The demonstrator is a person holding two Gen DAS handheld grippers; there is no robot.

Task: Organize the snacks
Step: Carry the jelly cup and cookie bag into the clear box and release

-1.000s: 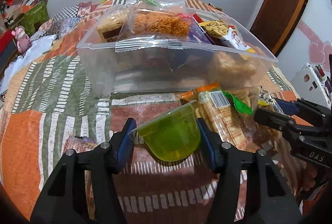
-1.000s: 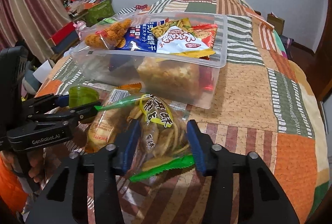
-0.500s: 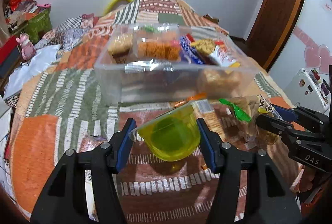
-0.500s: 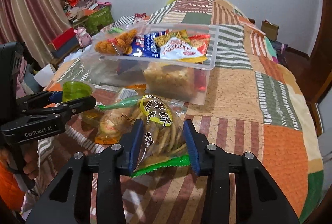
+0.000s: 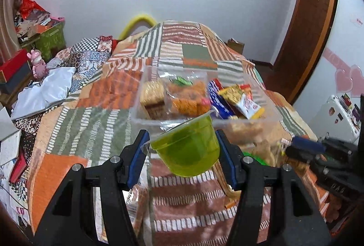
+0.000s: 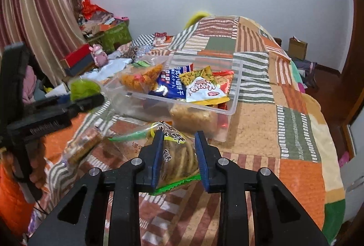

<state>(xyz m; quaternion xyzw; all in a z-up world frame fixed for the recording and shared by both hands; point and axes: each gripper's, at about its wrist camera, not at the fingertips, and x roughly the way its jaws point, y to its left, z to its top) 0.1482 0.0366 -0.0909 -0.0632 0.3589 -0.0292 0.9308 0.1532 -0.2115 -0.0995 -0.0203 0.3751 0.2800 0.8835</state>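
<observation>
Mostly packed already: clear bin point(image 5: 270, 116) on the bed point(image 5: 91, 123), ahead of both claws, holding several snack bags; two items in transit. Left claw point(image 5: 183, 150) clamped on a green jelly cup point(image 5: 188, 148), raised above the quilt, just short of the bin's near wall. Right claw point(image 6: 178, 158) pinched on a bag of stick snacks point(image 6: 179, 155), likewise short of the bin. Left to do, apparently: dropping both in; then the biscuit pack point(image 6: 83, 147) lying to the right claw's left.

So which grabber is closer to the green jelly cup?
Left. The left gripper is clamped around the green jelly cup; the right gripper holds a snack bag off beside it.
</observation>
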